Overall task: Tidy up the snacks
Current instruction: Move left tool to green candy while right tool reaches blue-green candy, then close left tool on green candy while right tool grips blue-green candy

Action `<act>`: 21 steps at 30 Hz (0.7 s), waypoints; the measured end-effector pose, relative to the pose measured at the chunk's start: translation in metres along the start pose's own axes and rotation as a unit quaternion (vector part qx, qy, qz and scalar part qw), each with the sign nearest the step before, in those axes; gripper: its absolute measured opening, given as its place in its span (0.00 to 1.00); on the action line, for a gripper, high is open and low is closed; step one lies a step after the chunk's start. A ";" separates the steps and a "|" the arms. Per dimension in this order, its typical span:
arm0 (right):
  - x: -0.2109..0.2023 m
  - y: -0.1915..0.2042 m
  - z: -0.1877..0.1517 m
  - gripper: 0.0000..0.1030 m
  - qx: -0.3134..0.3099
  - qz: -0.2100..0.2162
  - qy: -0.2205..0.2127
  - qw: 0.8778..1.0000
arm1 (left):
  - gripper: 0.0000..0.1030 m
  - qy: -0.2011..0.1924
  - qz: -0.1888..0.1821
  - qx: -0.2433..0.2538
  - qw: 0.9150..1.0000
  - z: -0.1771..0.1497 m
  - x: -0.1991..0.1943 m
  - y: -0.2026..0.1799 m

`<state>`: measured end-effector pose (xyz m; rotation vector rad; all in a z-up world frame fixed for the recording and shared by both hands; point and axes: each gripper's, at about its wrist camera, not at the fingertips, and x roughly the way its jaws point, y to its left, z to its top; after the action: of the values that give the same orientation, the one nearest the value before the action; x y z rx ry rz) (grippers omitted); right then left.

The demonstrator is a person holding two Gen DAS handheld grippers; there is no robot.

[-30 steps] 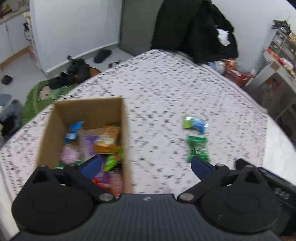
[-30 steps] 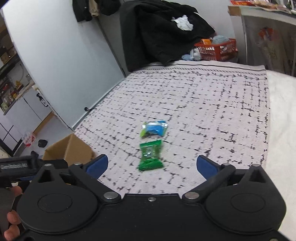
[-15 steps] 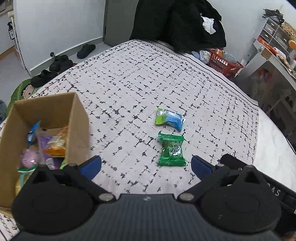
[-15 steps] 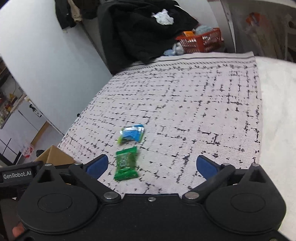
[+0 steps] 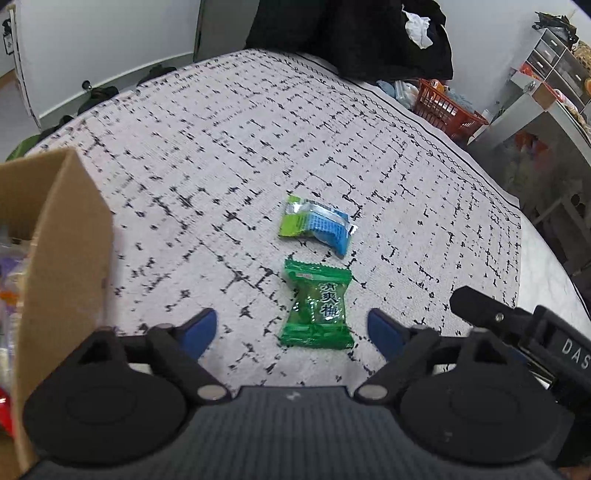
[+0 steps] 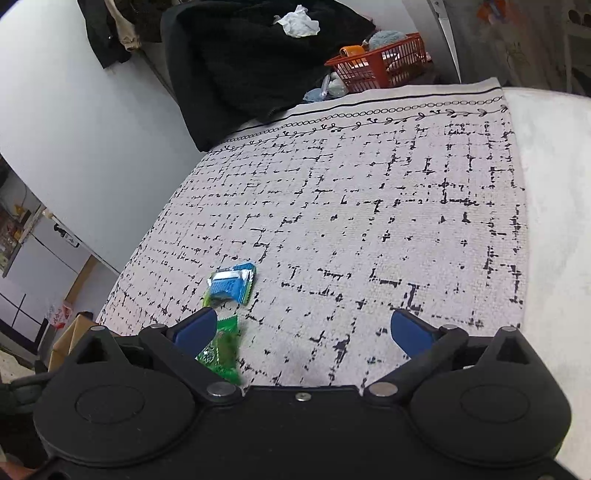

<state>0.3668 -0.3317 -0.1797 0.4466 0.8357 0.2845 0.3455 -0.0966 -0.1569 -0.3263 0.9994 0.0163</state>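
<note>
A green candy packet (image 5: 317,306) lies flat on the patterned cloth, between the blue fingertips of my left gripper (image 5: 291,330). The jaws are closing, and the pads stand clear of the packet on both sides. Just beyond it lies a blue and green snack packet (image 5: 316,223). The cardboard box (image 5: 62,258) stands at the left, with snacks showing inside. In the right wrist view my right gripper (image 6: 303,330) is open over bare cloth; the green packet (image 6: 219,350) sits by its left finger and the blue packet (image 6: 232,286) is just ahead.
The cloth covers a bed whose white mattress (image 6: 554,221) shows at the right. Black clothing (image 5: 351,33) is piled at the far end, an orange basket (image 5: 447,107) stands past the bed's corner, and a shelf unit (image 5: 554,74) is at the right.
Both grippers came down and closer to the two packets. The left swung right from the box until the green packet lay between its fingers, and its jaws narrowed. The right stayed wide open.
</note>
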 end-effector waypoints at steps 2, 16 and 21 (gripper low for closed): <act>0.004 -0.003 0.002 0.93 0.003 0.003 0.002 1.000 | 0.69 0.002 -0.006 -0.002 1.000 0.000 0.007 -0.001; 0.036 -0.001 0.012 0.74 -0.009 0.046 0.029 0.998 | 0.38 0.006 -0.007 0.007 1.000 0.000 0.041 -0.007; 0.047 0.005 0.015 0.72 -0.028 0.051 0.034 0.998 | 0.29 -0.009 0.005 0.002 1.000 0.003 0.037 0.002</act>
<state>0.4085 -0.3115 -0.1988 0.4297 0.8718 0.4177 0.3674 -0.0989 -0.1866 -0.3164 0.9833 0.0254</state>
